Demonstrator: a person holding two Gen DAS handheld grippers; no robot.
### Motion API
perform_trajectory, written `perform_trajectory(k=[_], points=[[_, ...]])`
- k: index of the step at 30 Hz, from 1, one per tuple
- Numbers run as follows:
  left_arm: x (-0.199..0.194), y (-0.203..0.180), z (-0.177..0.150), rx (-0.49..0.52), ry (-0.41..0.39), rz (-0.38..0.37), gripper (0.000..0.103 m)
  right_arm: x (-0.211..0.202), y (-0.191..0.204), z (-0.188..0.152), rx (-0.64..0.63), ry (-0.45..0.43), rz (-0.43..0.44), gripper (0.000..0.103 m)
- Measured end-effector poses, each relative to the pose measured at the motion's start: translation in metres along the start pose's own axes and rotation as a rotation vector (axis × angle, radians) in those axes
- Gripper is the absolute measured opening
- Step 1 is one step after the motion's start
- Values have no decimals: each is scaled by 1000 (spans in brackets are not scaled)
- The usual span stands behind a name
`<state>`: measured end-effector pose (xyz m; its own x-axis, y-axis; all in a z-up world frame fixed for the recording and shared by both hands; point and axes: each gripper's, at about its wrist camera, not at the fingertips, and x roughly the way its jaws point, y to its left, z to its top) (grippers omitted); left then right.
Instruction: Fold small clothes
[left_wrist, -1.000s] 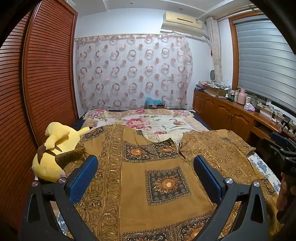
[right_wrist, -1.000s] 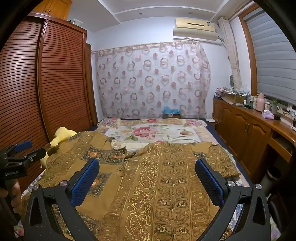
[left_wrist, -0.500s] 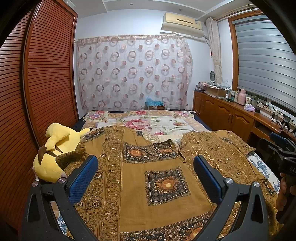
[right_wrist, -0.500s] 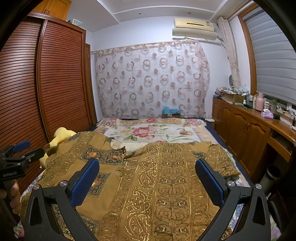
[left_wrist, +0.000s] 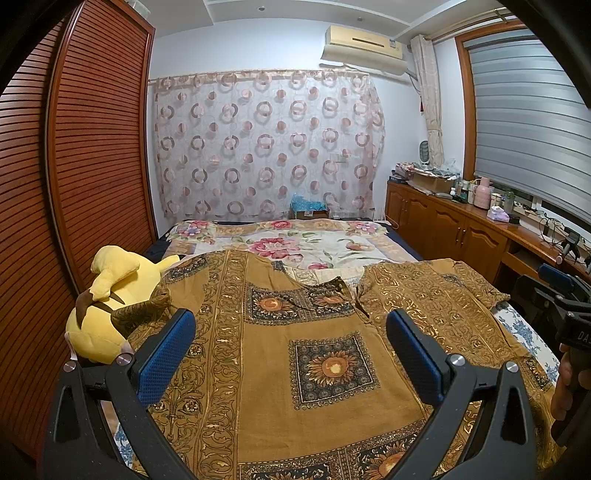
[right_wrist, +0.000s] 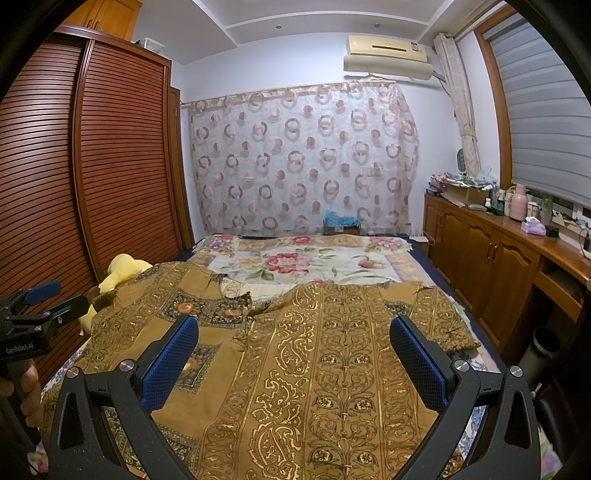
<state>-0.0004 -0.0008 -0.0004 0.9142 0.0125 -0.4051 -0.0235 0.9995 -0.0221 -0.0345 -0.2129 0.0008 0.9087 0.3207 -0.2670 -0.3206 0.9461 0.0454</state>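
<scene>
A large brown garment with gold scroll print and sunflower squares (left_wrist: 314, 332) lies spread on the bed; it also fills the right wrist view (right_wrist: 332, 354). Its right half looks folded over along the middle. My left gripper (left_wrist: 290, 354) is open and empty, held above the garment's left half. My right gripper (right_wrist: 293, 360) is open and empty above the right half. Each gripper shows at the edge of the other's view: the right one (left_wrist: 565, 291) and the left one (right_wrist: 40, 299).
A yellow plush toy (left_wrist: 107, 306) lies at the bed's left edge under a sleeve. A floral quilt (left_wrist: 295, 247) covers the far bed. A louvered wardrobe (left_wrist: 74, 184) stands left; a wooden cabinet (left_wrist: 461, 229) with bottles stands right.
Both grippers stay open and nearly still. The views shift only slightly; the garment has not moved.
</scene>
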Motion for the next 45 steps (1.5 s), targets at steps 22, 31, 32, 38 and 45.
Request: perform_trajectory(k=[22, 31, 32, 38, 45], points=[[0, 0, 0, 1, -2, 0, 103, 0, 2, 1, 2, 1, 2, 103], [-1, 0, 0, 1, -4, 0, 103, 0, 2, 1, 2, 1, 3, 103], [-1, 0, 0, 1, -5, 1, 103, 0, 2, 1, 2, 1, 3, 103], [-1, 0, 0, 1, -5, 0, 103, 0, 2, 1, 2, 0, 2, 103], [-4, 0, 5, 1, -6, 1, 103, 0, 3, 1, 2, 2, 2, 103]])
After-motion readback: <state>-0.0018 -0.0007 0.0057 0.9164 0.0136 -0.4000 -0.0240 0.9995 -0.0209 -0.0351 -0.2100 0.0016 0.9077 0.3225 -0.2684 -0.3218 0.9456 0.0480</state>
